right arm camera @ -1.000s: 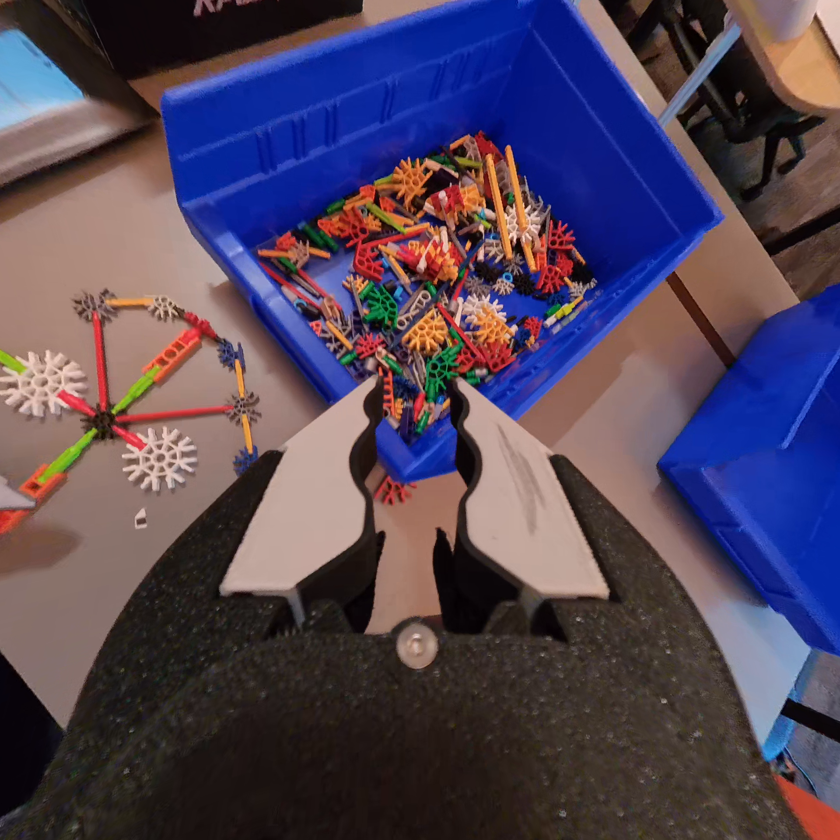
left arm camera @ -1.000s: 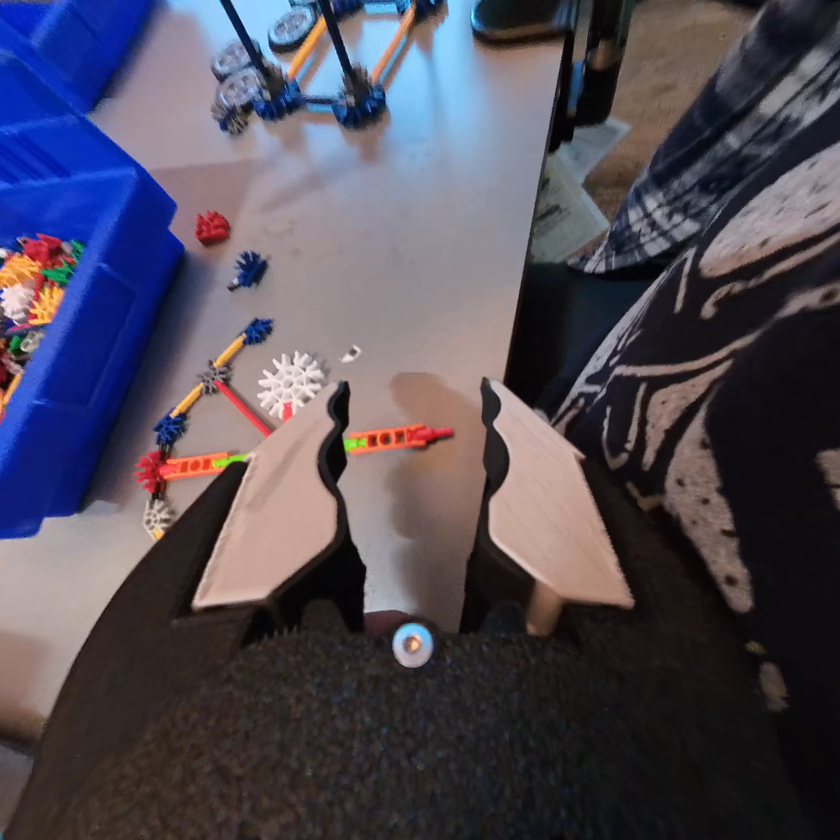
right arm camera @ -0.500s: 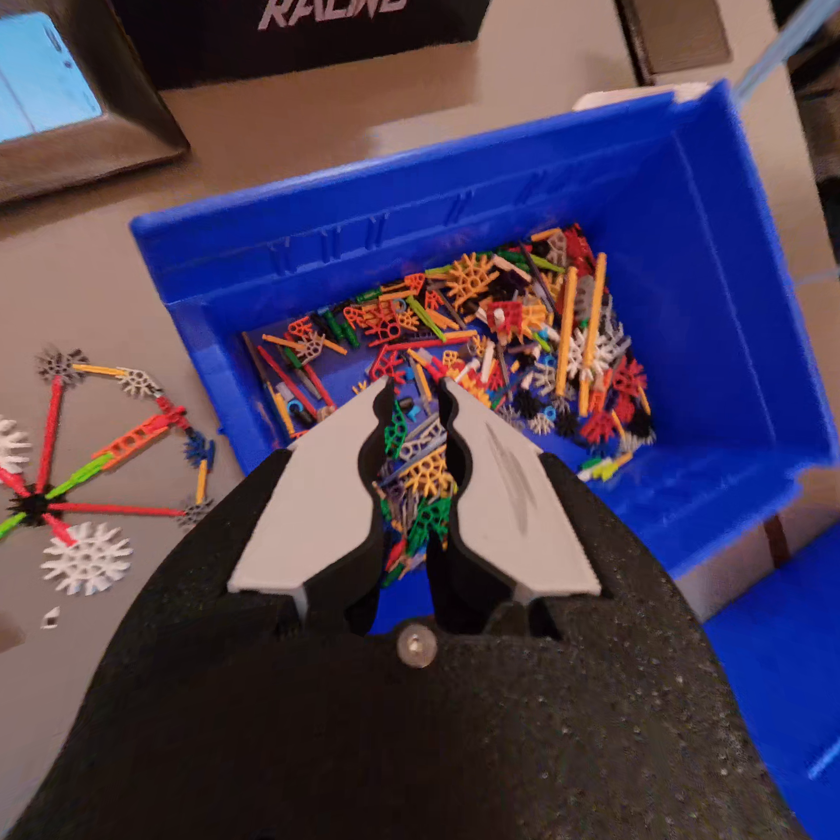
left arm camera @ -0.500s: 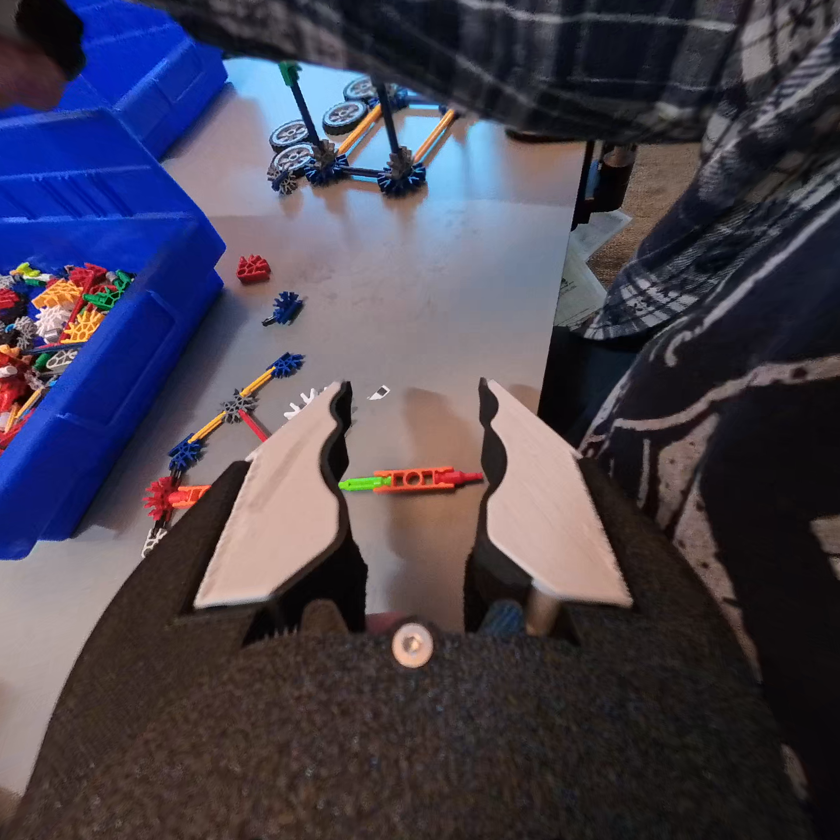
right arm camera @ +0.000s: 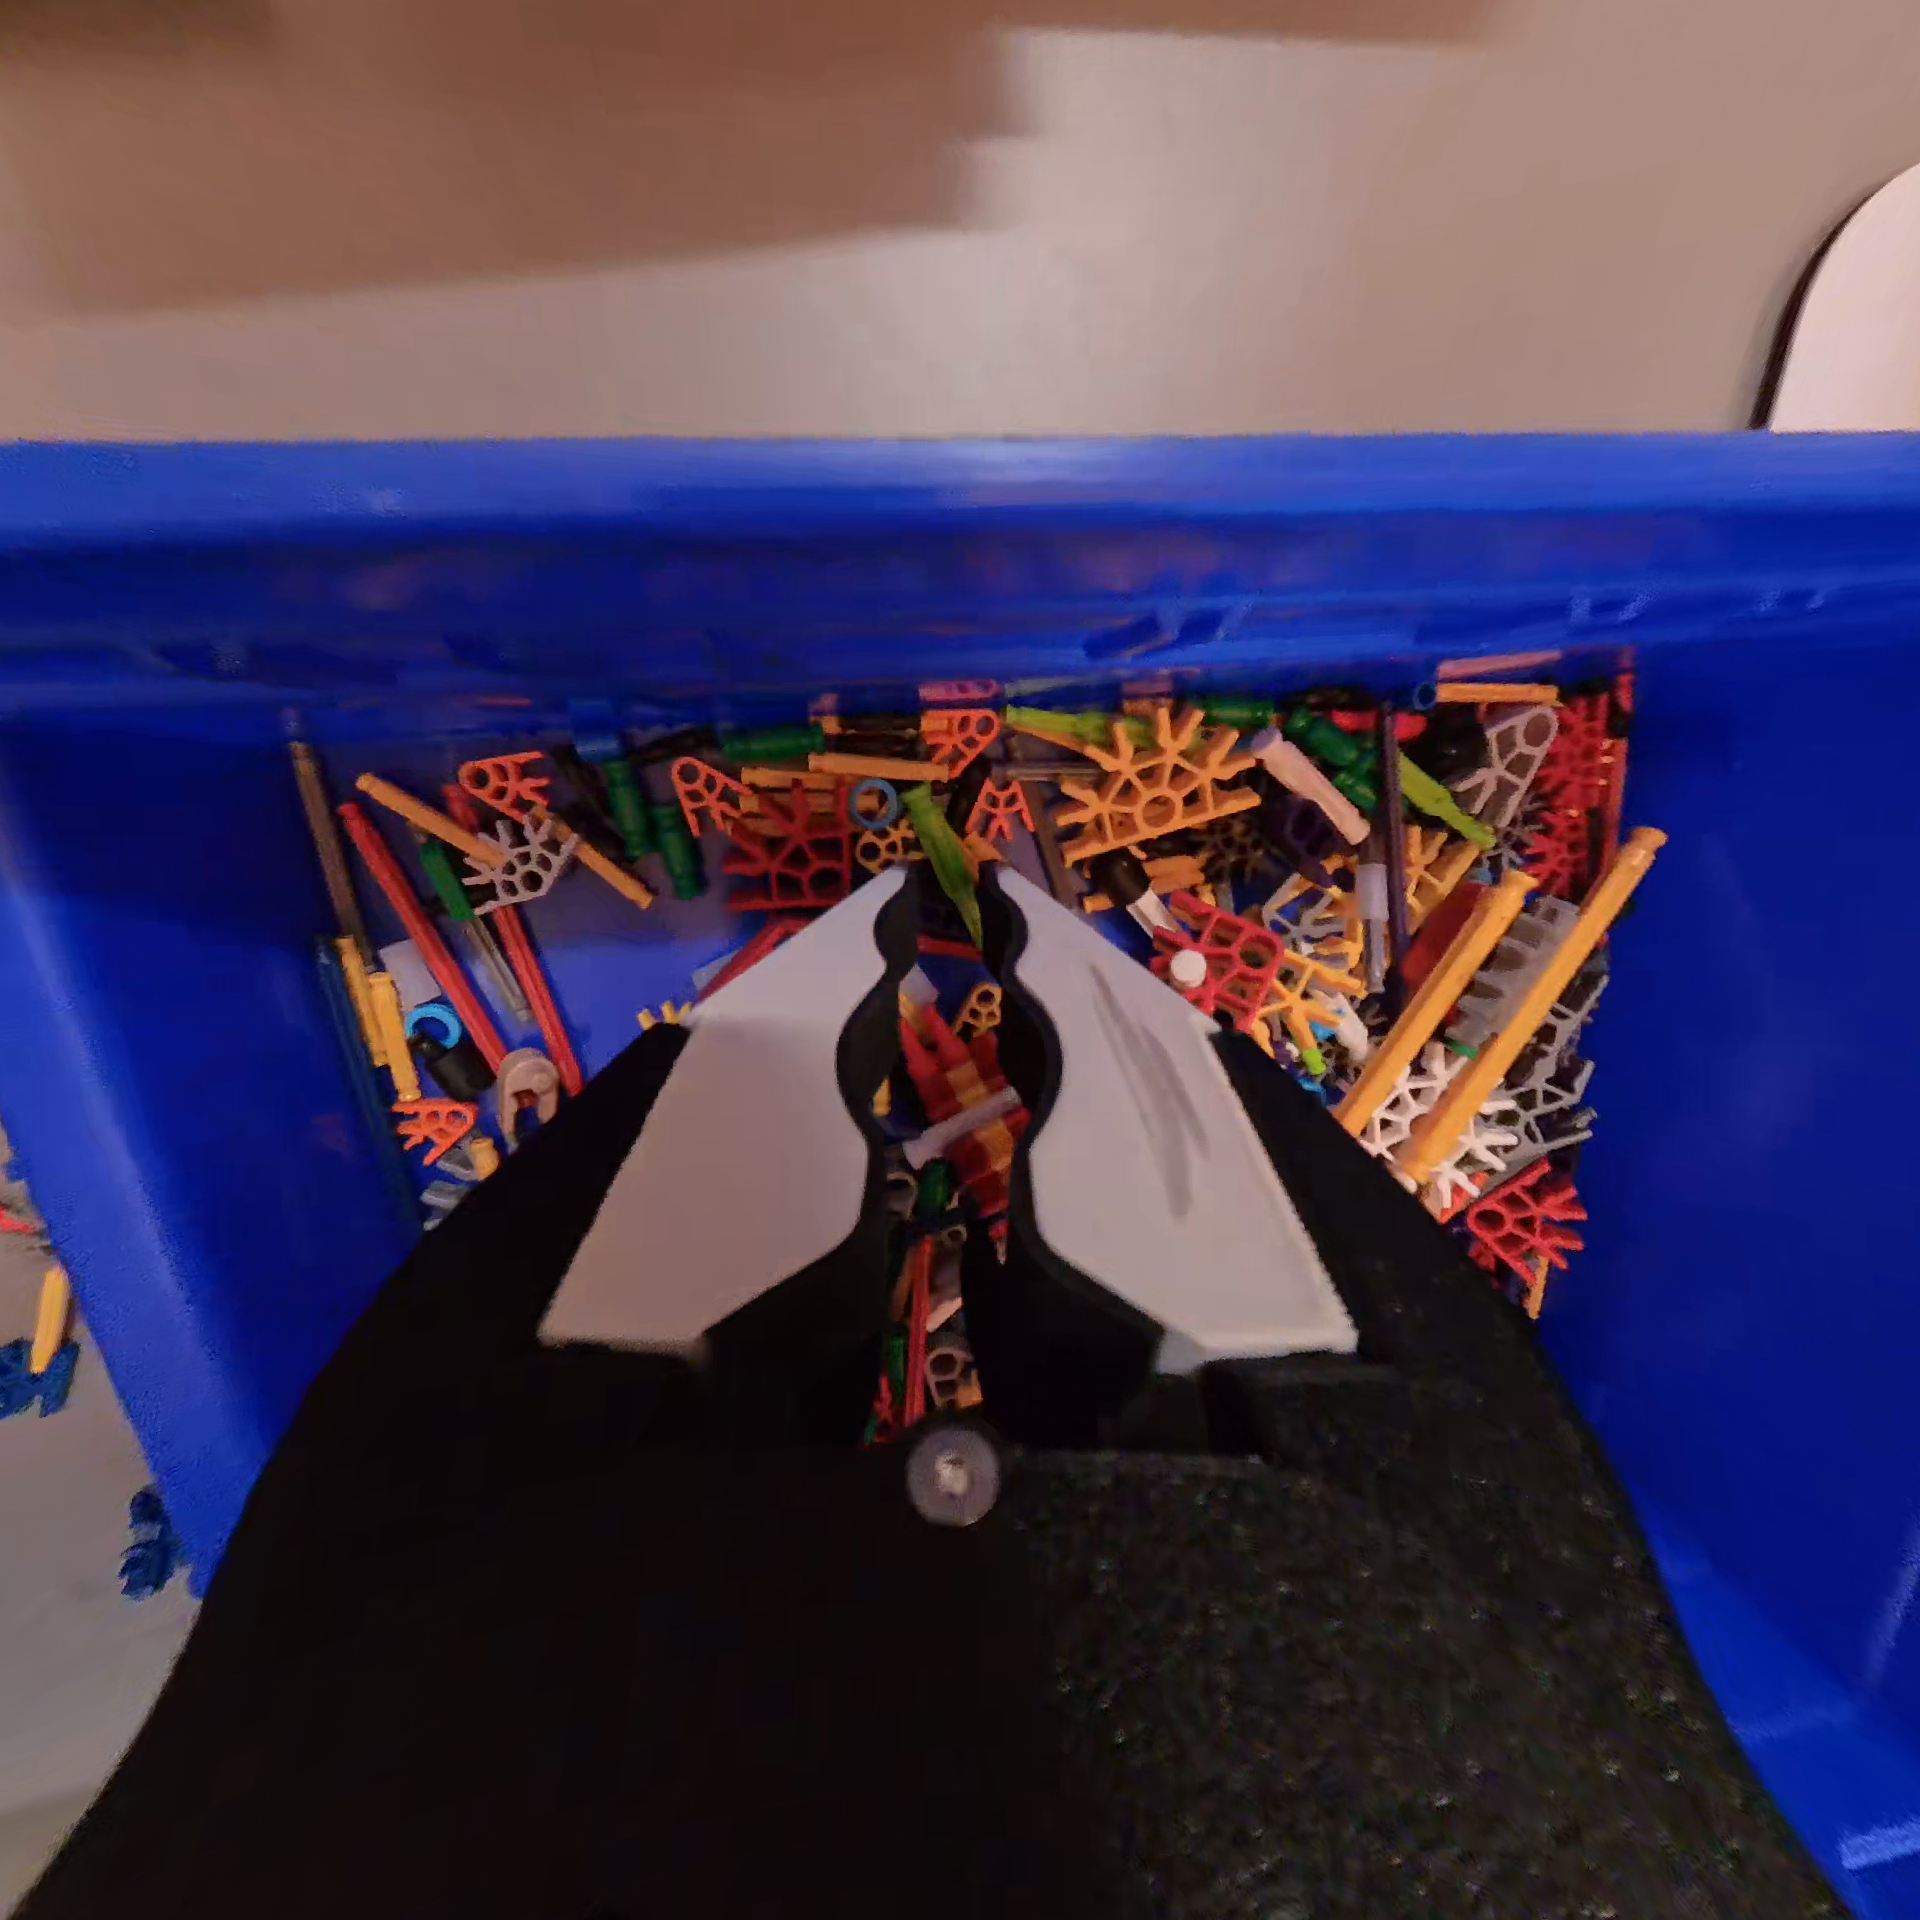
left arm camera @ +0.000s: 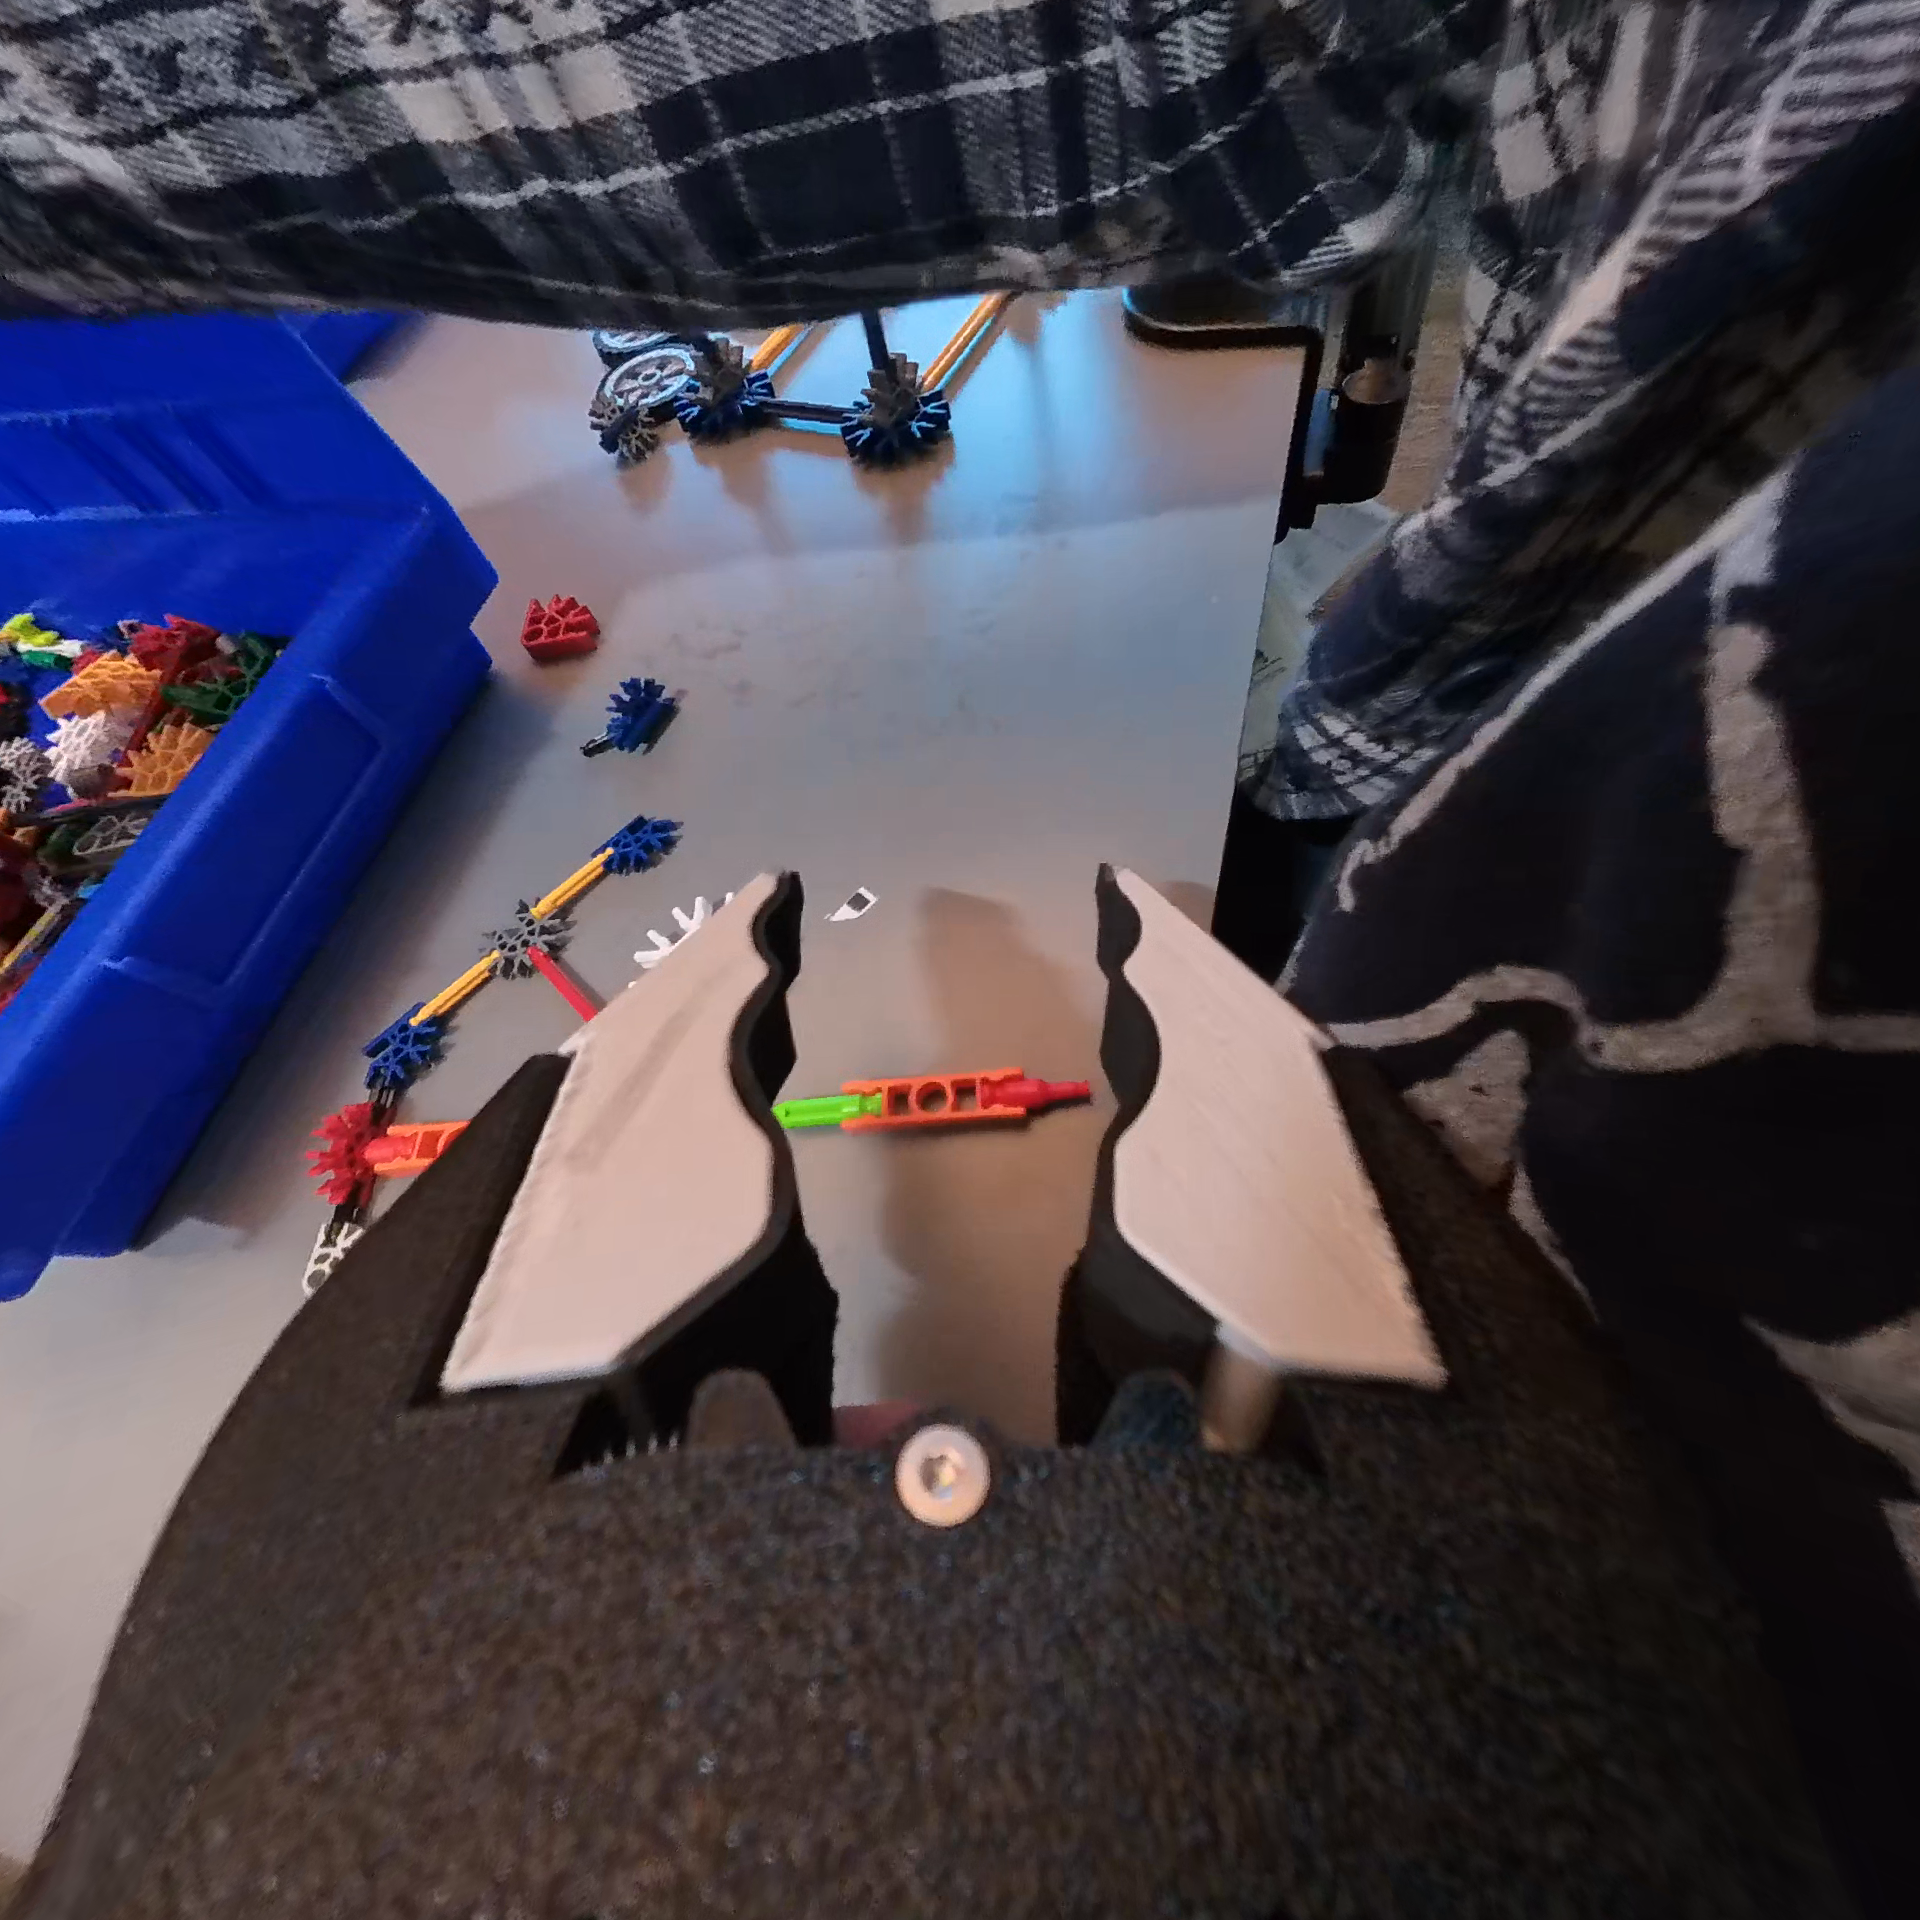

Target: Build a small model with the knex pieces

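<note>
A: What is the right claw (right arm camera: 951, 883) up to?

B: It is down inside the blue bin (right arm camera: 935, 540), over the heap of coloured rods and connectors (right arm camera: 1174, 831). Its jaws stand narrowly apart, and a light green rod (right arm camera: 943, 847) lies slanted at the tips. Whether they pinch it I cannot tell.

A: And what is around it?

B: Long yellow rods (right arm camera: 1455, 977) lean on the right of the heap, red rods (right arm camera: 416, 914) lie on the left, and an orange fan-shaped connector (right arm camera: 1148, 795) sits far of the tips.

A: The left claw (left arm camera: 945, 894)?

B: Wide open and empty, above the grey bench (left arm camera: 935, 644). Between its fingers (left arm camera: 665, 1122), lying on the bench, is an orange connector strip (left arm camera: 930, 1098) with a green rod at its left end and a red rod at its right.

A: Anything beside that?

B: To the left, a flat build of rods and snowflake connectors (left arm camera: 520, 935), partly hidden by the left finger. Farther off lie a loose blue connector (left arm camera: 636, 715) and a red connector (left arm camera: 559, 628); a wheeled model (left arm camera: 769, 395) stands at the far end. A plaid sleeve (left arm camera: 727, 145) crosses the top of the view.
</note>
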